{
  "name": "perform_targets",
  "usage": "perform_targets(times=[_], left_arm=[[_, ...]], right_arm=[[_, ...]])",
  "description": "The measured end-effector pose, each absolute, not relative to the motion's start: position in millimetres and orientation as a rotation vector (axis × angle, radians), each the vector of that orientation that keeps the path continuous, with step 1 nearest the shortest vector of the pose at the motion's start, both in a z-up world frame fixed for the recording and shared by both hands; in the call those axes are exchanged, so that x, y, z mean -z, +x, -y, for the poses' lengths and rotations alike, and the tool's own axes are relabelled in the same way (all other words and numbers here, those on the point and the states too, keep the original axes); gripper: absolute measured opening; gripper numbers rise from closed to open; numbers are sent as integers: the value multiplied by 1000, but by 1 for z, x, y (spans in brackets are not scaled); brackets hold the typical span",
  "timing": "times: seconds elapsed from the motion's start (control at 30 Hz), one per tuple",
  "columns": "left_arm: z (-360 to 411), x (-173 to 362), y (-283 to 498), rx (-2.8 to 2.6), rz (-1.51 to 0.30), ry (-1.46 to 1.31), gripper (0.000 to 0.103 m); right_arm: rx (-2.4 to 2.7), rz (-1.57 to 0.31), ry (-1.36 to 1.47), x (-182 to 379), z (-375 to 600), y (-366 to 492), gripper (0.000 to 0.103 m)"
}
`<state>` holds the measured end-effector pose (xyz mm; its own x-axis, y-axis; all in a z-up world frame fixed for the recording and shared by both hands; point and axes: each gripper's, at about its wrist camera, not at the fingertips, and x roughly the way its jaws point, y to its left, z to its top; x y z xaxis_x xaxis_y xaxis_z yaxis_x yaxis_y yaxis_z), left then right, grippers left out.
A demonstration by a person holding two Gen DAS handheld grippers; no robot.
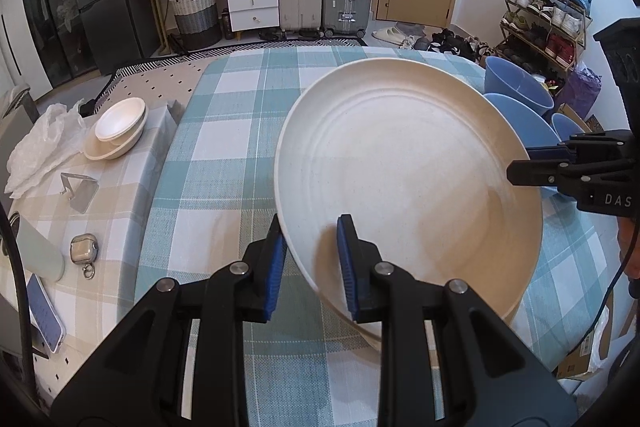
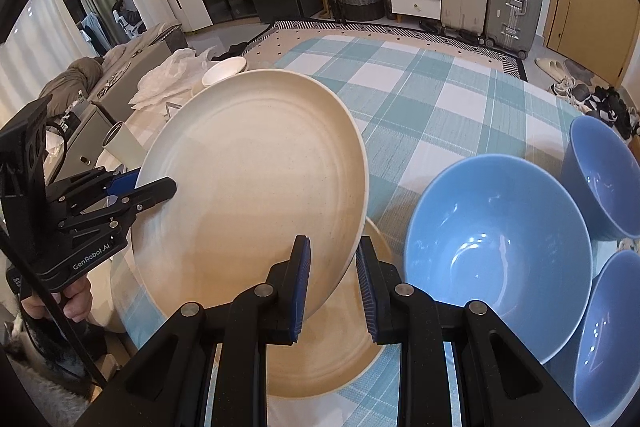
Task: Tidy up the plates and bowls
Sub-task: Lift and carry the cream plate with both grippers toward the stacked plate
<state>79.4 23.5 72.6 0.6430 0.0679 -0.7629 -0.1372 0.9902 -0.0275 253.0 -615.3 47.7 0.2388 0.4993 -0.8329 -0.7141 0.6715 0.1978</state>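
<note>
Both tools clamp one cream plate, tilted above the desk.

Left tool (image 1: 310, 263) and right tool (image 2: 334, 283) pinch opposite rims of the plate (image 2: 256, 187). It hides most of a second plate (image 2: 340, 359) beneath. Three blue bowls (image 2: 496, 259) stand beside; two are cut off by the frame.

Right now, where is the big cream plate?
The cream plate is held tilted above the checked tablecloth, gripped at opposite rims by both grippers, just left of the blue bowls, over a second plate.

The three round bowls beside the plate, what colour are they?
The three round bowls are light blue, seen best in the right wrist view.
</note>
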Motion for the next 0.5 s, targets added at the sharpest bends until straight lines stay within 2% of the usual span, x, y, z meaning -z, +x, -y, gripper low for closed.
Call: perform_targets(times=[0.5], left_arm=[[-9,-44,69,-85,-909,-71,21]], right_arm=[[-808,-1098,-205,-21,636,230,24]])
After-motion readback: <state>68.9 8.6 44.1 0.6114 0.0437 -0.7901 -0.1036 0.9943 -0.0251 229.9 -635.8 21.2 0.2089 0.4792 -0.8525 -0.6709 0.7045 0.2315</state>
